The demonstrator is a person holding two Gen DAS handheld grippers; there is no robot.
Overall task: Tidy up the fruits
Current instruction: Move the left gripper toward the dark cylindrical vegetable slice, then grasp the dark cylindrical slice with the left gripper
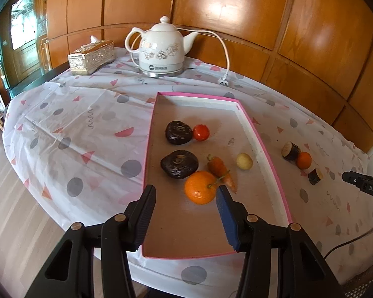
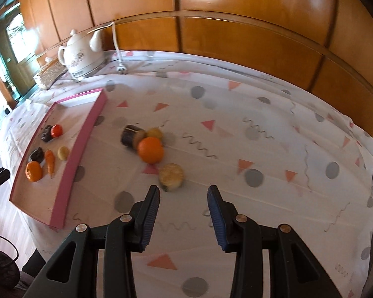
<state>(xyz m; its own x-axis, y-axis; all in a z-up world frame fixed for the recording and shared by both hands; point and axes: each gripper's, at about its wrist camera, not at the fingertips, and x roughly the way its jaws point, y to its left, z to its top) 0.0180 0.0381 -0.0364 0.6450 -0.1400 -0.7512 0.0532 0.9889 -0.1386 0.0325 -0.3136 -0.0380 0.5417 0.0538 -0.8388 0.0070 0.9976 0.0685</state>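
Left wrist view: left gripper (image 1: 186, 191) stands open and empty over the pink tray (image 1: 263, 146); an orange (image 1: 201, 187) lies between its fingertips (tray floor). Right wrist view: right gripper (image 2: 184, 191) open, empty; a cut eggplant piece (image 2: 171, 176) lies on the desk (image 2: 273, 149) just beyond its left fingertip.

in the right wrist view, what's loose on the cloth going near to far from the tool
Pale cut piece → orange → dark cut piece → plug. The small yellowish piece behind the orange overlaps it, so it is left out.

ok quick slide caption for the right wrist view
Open right gripper hovers over loose orange and cut pieces beside the pink tray.
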